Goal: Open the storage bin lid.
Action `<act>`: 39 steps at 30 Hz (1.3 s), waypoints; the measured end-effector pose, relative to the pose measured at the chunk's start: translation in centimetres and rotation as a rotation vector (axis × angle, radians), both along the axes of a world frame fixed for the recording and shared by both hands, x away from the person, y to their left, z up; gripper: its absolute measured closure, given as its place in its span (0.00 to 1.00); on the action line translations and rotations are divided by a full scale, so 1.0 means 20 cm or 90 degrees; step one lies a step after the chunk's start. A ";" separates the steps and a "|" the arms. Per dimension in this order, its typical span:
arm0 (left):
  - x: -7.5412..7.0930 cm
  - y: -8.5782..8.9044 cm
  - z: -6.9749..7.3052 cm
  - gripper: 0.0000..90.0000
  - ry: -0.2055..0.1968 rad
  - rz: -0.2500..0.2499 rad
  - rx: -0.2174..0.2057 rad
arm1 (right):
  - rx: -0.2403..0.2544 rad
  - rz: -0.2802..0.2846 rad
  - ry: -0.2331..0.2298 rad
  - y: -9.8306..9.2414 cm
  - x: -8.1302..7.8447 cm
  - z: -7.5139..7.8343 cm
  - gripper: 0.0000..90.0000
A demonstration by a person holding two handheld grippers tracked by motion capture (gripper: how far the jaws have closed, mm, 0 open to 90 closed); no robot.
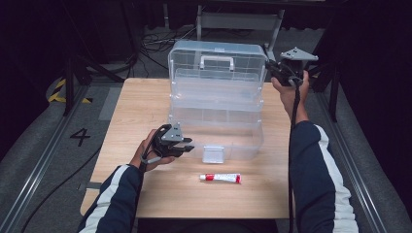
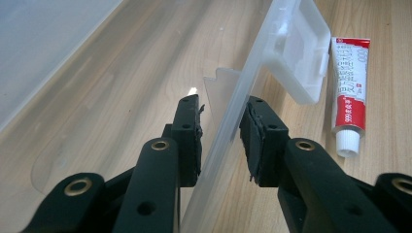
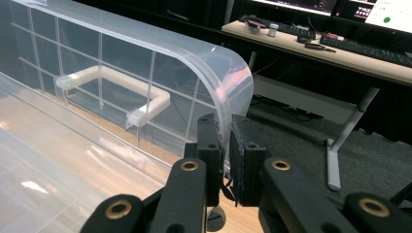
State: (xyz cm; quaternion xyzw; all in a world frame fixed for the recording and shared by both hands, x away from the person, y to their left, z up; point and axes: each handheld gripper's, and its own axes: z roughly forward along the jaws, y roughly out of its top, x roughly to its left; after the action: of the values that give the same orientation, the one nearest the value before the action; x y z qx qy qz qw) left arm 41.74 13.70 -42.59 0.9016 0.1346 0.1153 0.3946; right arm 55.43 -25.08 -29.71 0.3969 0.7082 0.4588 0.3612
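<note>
While a person works two hand-held grippers at a wooden table, the scene stands thus:
Box: clear plastic storage box at mid-table, its lid raised upright with a white handle.
Left gripper: jaws apart, straddling the box's front wall beside its latch.
Right gripper: jaws clamped on the lid's rounded corner edge.
Tube: red-and-white tube lying on the table, just in front of the box.

Box: on the table, mid-rear.
Lid: upright behind the box.
Latch: at the box's front wall.
Tube: on the table, just before the latch.
Left gripper: at the box's front left.
Right gripper: at the lid's right edge.
</note>
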 end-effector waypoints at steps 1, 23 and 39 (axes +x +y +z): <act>0.00 0.00 0.00 0.77 0.001 0.001 0.000 | 0.001 0.000 0.002 0.00 0.01 0.00 0.94; 0.00 0.00 0.00 0.77 0.001 0.006 -0.003 | 0.006 -0.017 0.055 0.01 0.26 -0.05 0.93; -0.01 0.00 -0.01 0.76 -0.007 0.010 -0.008 | -0.002 -0.031 0.104 0.02 0.48 -0.16 0.91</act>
State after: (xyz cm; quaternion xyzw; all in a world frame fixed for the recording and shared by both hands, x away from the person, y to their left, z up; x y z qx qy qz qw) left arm 41.50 13.73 -42.77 0.8974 0.1403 0.1227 0.3998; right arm 65.07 -24.74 -32.97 0.4493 0.7264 0.4148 0.3138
